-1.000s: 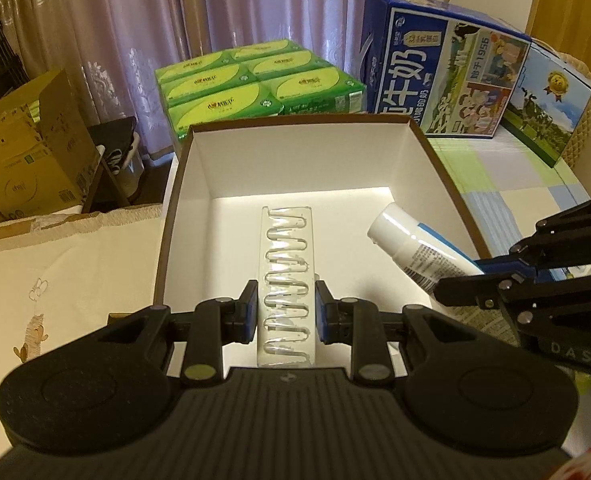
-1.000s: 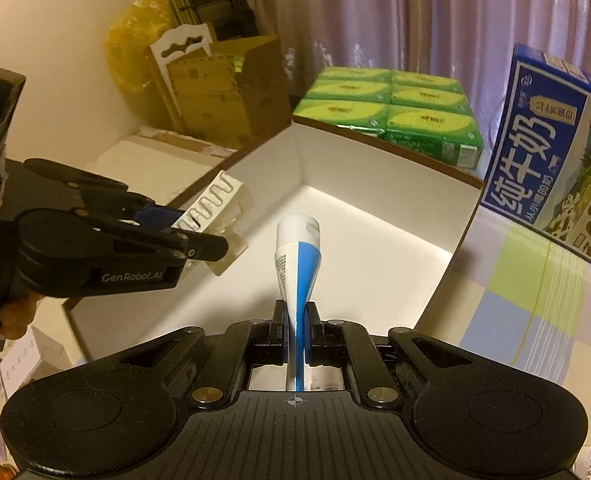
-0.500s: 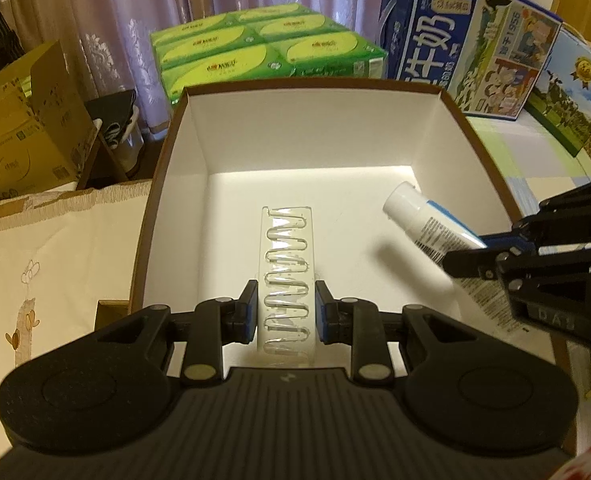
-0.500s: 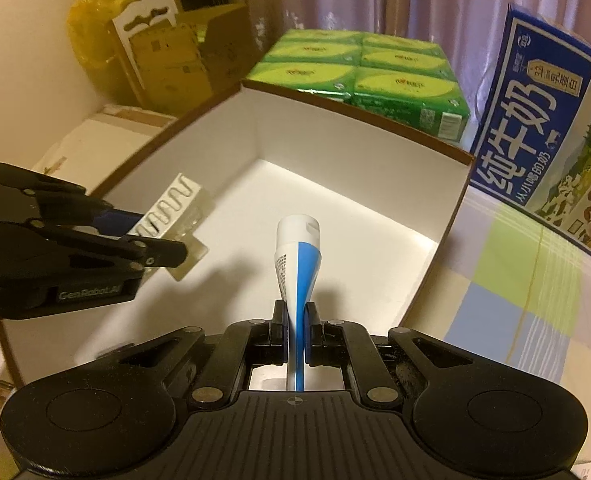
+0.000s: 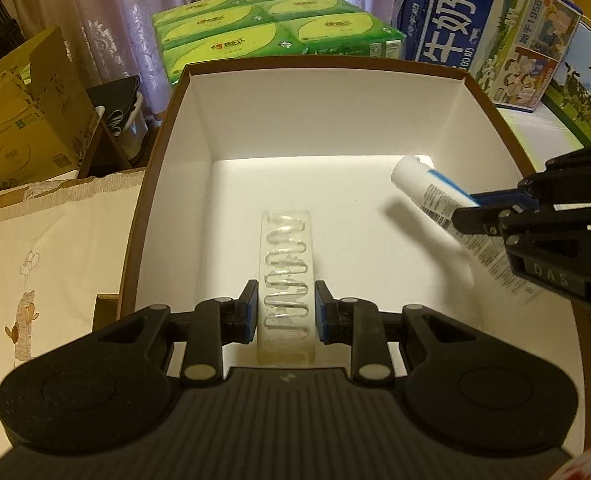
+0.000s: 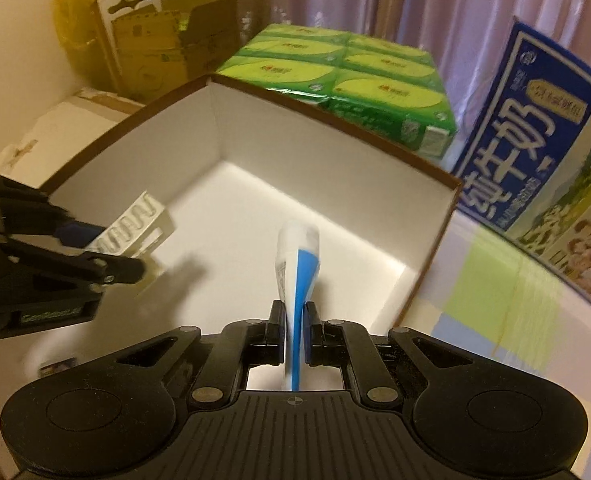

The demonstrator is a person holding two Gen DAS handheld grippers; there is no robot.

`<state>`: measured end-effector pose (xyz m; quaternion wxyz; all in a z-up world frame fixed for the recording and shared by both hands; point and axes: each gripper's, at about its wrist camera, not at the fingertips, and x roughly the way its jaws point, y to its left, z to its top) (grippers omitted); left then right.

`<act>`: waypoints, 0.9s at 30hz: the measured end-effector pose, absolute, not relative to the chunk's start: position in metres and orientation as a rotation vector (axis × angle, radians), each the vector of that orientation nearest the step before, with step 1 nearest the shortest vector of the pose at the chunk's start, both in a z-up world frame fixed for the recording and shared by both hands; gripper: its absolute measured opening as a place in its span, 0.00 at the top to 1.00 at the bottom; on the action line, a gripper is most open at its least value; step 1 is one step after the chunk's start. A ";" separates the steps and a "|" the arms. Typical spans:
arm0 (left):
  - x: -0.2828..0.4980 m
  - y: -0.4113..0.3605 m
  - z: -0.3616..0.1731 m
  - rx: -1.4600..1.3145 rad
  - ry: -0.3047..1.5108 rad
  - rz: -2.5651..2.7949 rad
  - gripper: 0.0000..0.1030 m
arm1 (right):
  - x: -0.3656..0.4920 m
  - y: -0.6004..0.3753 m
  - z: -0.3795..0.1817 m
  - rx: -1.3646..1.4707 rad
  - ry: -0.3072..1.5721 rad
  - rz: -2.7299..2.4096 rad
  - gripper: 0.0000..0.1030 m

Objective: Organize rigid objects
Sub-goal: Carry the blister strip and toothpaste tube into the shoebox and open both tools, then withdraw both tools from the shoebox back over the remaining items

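Note:
My left gripper (image 5: 286,300) is shut on a clear plastic tray with a wavy channel (image 5: 285,264) and holds it over the white floor of a brown-rimmed open box (image 5: 167,120). My right gripper (image 6: 294,314) is shut on a white and blue tube (image 6: 297,256), cap end forward, held over the box's right side. In the left wrist view the tube (image 5: 427,184) and right gripper (image 5: 471,208) come in from the right. In the right wrist view the clear tray (image 6: 131,230) and left gripper (image 6: 107,252) show at the left, above the box (image 6: 335,128).
Behind the box stand green tissue packs (image 5: 275,24) and a blue milk carton case (image 5: 483,20). Cardboard boxes (image 5: 19,112) sit at the far left. A cream cloth (image 5: 47,240) covers the surface to the left; a checked cloth (image 6: 507,292) lies to the right.
Both grippers have moved forward and lower over the box, each with its object still held. The box fills more of both views.

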<state>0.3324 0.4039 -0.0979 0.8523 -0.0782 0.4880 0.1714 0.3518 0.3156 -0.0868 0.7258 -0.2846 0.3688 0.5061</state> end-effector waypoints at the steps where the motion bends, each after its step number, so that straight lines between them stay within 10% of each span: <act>1: 0.333 0.405 -0.098 -0.169 1.024 0.366 0.74 | 0.353 0.316 -0.087 -0.632 0.810 1.108 0.97; 3: 0.334 0.406 -0.098 -0.172 1.023 0.378 0.53 | 0.354 0.316 -0.086 -0.637 0.801 1.109 0.96; 7: 0.334 0.403 -0.095 -0.161 1.014 0.365 0.49 | 0.354 0.313 -0.085 -0.632 0.806 1.140 0.94; 27: 0.319 0.385 -0.074 -0.164 0.979 0.362 0.48 | 0.334 0.286 -0.062 -0.568 0.793 1.183 0.77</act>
